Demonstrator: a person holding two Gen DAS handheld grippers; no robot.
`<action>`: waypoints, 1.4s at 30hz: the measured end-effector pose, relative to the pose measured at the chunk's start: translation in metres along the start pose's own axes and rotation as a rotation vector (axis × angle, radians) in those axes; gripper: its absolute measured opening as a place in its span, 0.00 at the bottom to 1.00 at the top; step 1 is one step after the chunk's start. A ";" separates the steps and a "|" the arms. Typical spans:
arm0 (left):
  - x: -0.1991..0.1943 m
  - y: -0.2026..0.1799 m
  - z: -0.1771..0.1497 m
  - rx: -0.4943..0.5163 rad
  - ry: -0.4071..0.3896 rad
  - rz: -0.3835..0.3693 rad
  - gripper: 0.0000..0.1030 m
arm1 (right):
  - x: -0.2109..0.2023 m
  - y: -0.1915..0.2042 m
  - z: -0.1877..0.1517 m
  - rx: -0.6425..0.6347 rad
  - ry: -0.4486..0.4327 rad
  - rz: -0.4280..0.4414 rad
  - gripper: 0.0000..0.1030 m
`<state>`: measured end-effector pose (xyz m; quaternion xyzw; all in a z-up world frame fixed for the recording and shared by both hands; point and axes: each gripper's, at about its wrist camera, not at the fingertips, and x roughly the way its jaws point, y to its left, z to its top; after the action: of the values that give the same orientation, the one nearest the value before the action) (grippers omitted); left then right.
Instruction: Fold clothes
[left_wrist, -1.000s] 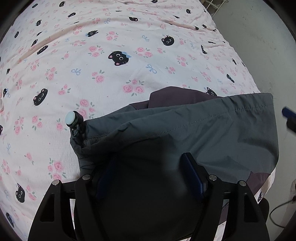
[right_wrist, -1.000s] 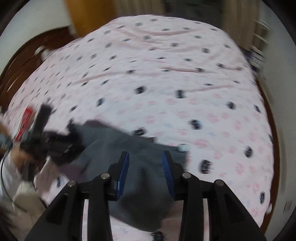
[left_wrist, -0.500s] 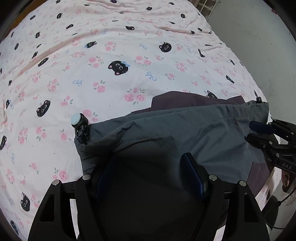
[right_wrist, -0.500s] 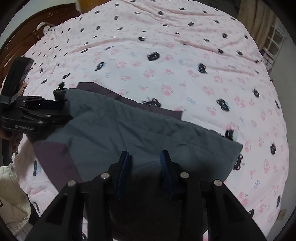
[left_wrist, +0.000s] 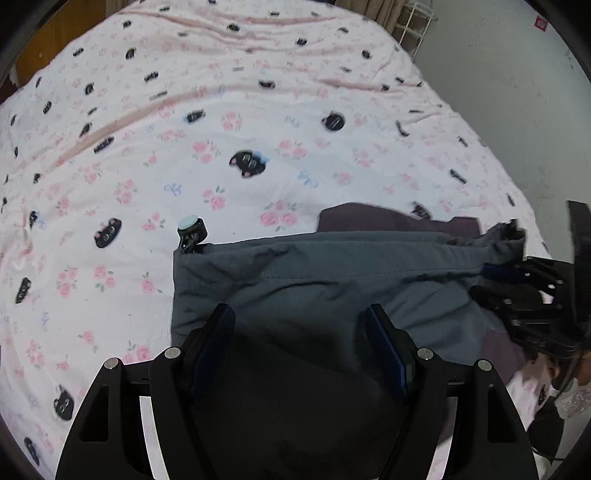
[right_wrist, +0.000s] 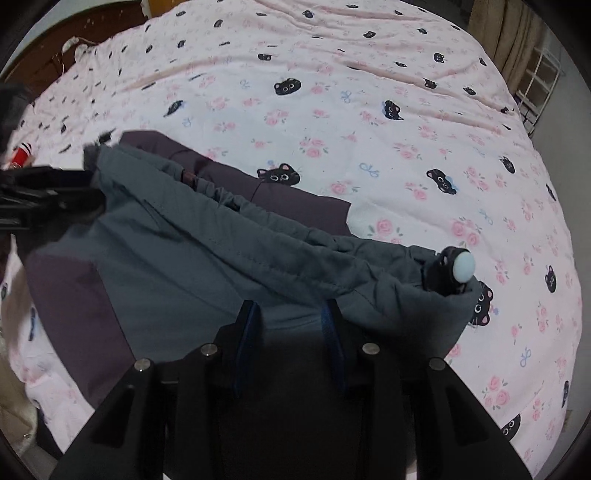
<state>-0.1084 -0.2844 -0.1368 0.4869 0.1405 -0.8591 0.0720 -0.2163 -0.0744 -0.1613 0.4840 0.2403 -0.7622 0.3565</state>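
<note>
A grey and dark purple garment (left_wrist: 332, 280) lies on the near part of the bed, its drawstring hem facing away, with a pale blue cord stopper (left_wrist: 190, 225) at one corner. It also shows in the right wrist view (right_wrist: 207, 258), stopper (right_wrist: 463, 264) at the right. My left gripper (left_wrist: 301, 325) is open, fingers wide apart over the grey cloth. My right gripper (right_wrist: 291, 317) is open with a narrower gap over the cloth. The other gripper shows at the right edge of the left wrist view (left_wrist: 524, 295), at the hem's corner.
The bed has a pink sheet (left_wrist: 221, 129) with black cats and roses. A white wire rack (left_wrist: 413, 22) and grey floor are past the far right corner. A dark wooden headboard (right_wrist: 44, 66) and a red object (right_wrist: 20, 155) are at the left.
Both grippers have drawn back and risen slightly, so more of the bed shows. The garment's hem now lies flatter on the sheet. The right gripper swung in toward the garment.
</note>
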 end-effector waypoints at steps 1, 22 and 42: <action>-0.008 -0.007 -0.003 0.016 -0.024 -0.006 0.67 | 0.001 0.000 0.000 0.003 0.004 -0.003 0.36; 0.013 -0.051 -0.048 0.156 -0.038 0.097 0.75 | -0.033 0.021 0.004 0.056 -0.067 -0.076 0.47; 0.020 -0.045 -0.048 0.146 -0.039 0.086 0.80 | -0.048 0.066 -0.035 0.077 -0.196 -0.025 0.67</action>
<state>-0.0916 -0.2265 -0.1697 0.4797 0.0549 -0.8724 0.0759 -0.1320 -0.0767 -0.1336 0.4172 0.1809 -0.8190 0.3499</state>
